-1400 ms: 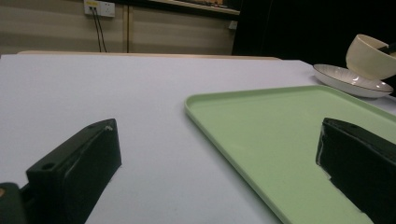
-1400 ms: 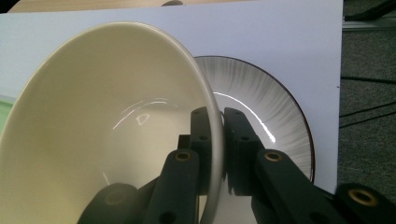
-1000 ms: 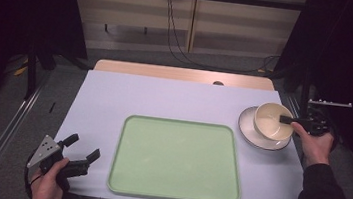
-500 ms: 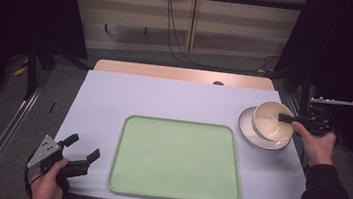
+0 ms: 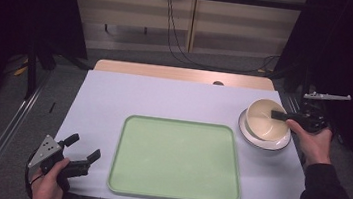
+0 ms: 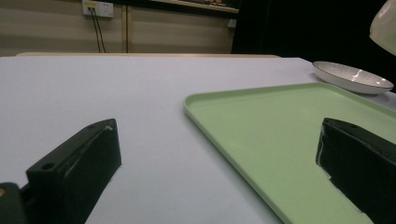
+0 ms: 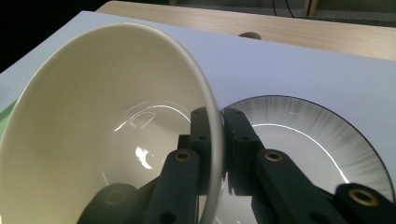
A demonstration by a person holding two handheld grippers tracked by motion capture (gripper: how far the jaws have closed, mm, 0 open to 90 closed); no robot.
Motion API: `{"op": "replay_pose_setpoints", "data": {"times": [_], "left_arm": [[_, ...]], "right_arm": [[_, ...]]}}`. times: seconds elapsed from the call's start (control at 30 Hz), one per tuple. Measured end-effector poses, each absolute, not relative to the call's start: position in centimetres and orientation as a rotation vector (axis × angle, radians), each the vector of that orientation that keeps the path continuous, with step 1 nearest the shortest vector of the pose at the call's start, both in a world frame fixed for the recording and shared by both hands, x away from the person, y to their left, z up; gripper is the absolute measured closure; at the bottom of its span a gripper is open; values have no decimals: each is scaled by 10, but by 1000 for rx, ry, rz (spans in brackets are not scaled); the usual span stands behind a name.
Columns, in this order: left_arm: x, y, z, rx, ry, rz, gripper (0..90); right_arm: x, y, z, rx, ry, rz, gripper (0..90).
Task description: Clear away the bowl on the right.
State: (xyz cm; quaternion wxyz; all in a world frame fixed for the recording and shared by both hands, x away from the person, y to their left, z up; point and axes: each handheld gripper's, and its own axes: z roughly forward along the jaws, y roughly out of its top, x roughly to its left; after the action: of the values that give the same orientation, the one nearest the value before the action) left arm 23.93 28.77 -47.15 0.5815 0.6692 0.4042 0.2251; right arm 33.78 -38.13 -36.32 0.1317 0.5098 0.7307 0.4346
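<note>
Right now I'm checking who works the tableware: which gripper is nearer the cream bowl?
Right. The right gripper is shut on the cream bowl's rim, above the plate. The left gripper sits open at the table's near left corner, across the green tray.

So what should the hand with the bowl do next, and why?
Probably carry the cream bowl left toward the green tray. The right gripper is shut on the bowl's rim, the bowl is tilted up off the plate, and the tray is bare.
</note>
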Motion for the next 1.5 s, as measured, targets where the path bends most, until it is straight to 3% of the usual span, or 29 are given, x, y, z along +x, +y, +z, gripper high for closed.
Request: {"op": "replay_pose_setpoints", "data": {"times": [1.5], "left_arm": [[240,287,-472,1567,942,538,1]], "right_arm": [[375,-308,-372,1463,2306,1240,835]]}}
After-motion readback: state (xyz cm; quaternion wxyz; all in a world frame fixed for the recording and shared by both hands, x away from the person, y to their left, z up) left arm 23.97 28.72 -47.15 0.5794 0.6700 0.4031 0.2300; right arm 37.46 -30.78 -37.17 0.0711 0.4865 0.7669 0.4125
